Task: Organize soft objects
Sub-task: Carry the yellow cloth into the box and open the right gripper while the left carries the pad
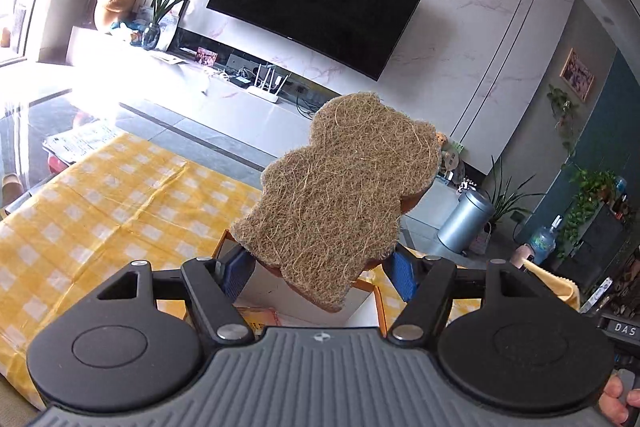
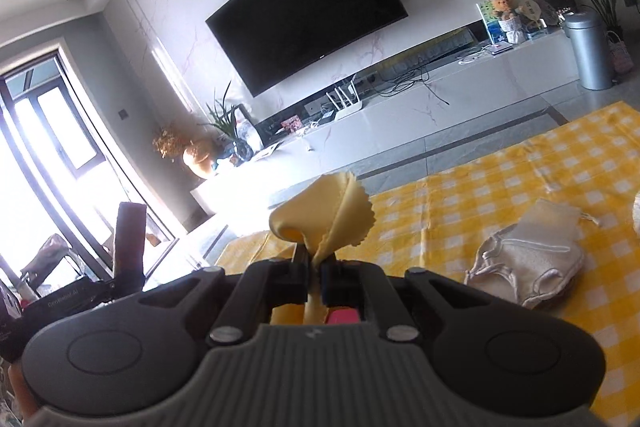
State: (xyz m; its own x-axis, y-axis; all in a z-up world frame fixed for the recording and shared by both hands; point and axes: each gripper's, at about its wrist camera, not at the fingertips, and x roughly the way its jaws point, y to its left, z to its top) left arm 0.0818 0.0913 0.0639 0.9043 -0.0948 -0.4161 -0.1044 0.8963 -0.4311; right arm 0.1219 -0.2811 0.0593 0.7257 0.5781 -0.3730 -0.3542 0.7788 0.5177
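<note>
Bear-shaped coir scrub pad (image 1: 340,187) sits up off the table between the blue pads (image 1: 402,275) of the left gripper (image 1: 320,273), jaws spread wide and grasping it by its lower edges, above a white open box (image 1: 304,301) with orange rim on the yellow checked tablecloth (image 1: 112,195). Yellow pinked-edge cloth (image 2: 324,215) is pinched in the right gripper (image 2: 316,267), jaws clenched tight on its bunched middle so it fans out above the fingertips. Cream satin drawstring pouch (image 2: 528,259) lies loose on the cloth-covered table to the right, well apart from both grippers; wall TV (image 2: 308,11) and white console (image 2: 460,95) behind.
</note>
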